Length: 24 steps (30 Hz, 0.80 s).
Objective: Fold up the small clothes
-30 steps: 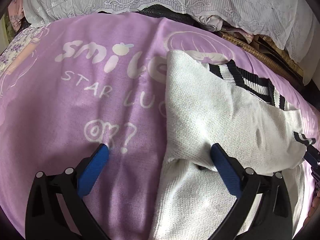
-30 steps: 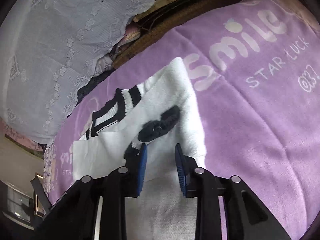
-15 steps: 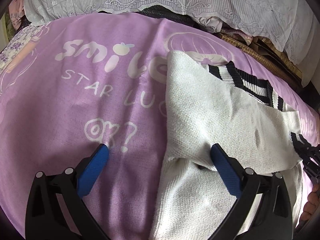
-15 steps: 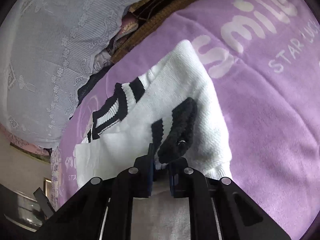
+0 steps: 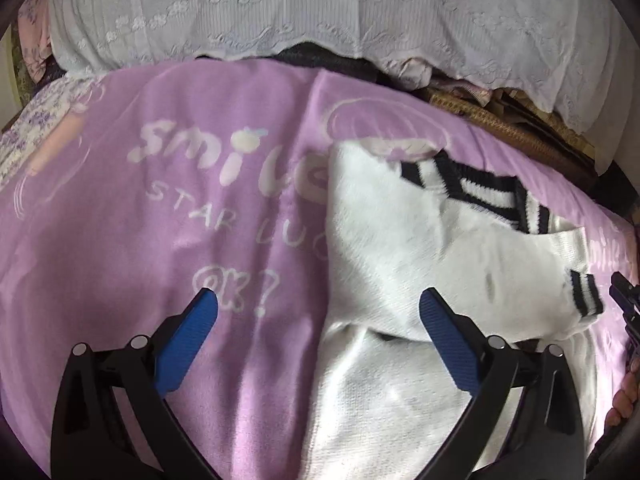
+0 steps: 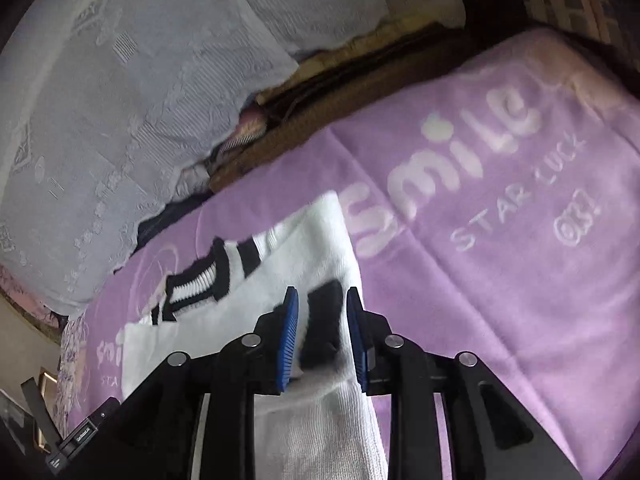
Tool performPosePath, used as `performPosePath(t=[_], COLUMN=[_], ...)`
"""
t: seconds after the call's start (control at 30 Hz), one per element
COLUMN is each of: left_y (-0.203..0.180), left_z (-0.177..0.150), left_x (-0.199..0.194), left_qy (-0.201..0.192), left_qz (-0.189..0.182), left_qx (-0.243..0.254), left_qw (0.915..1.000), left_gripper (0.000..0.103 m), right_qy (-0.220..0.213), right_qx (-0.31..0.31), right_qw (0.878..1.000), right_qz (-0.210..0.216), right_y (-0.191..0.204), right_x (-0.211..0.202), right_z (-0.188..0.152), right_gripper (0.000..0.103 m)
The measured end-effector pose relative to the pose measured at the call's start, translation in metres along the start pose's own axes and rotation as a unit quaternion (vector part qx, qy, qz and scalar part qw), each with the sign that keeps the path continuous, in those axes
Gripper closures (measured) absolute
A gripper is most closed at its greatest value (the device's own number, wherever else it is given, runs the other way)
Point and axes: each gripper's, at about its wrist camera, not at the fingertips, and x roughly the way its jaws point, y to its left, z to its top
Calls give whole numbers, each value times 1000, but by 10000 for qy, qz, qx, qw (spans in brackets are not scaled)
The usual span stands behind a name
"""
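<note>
A small white knit sweater (image 5: 404, 248) with black-striped collar and cuffs lies on a purple blanket (image 5: 160, 240); one sleeve is folded across its body. My left gripper (image 5: 318, 312) is open and empty, its right finger over the sweater's lower part, its left finger over the blanket. In the right wrist view the sweater (image 6: 316, 248) lies ahead, and my right gripper (image 6: 322, 312) is partly open with the black-striped cuff (image 6: 326, 312) lying between its pads. The cuff (image 5: 586, 294) also shows at the sweater's right side in the left wrist view.
The blanket (image 6: 500, 240) carries "smile STAR LUCK" lettering. White lace fabric (image 5: 320, 12) hangs along the far edge, with a brown woven mat (image 5: 500, 128) and dark clutter under it. A hand (image 5: 624, 400) shows at the right border.
My right gripper was shut on the striped cuff half a second ago and has now opened, with the cuff lying down between its pads. The left gripper stays open and has barely moved.
</note>
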Motion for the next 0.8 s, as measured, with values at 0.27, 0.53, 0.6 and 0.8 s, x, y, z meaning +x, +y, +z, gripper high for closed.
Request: performPosePath(t=[0.27, 0.53, 0.6, 0.8], left_y=[-74, -13, 3, -21], left_z=[44, 35, 31, 5], left_x=[56, 61, 41, 54], left_qy=[597, 354, 224, 837], left_qz=[-451, 103, -283, -725], left_qx=[942, 363, 145, 574], left_qw=[9927, 9987, 9992, 9922], left_gripper=[4, 5, 5, 4], right_qy=[1379, 741, 631, 1230], right_qx=[-473, 7, 89, -956], right_qw=[9840, 9970, 9973, 9813], right_qz=[1020, 223, 359, 1131], right_y=[60, -3, -4, 56], right_x=[77, 60, 45, 43], right_z=[-9, 9, 11, -28], right_gripper=[75, 97, 90, 52])
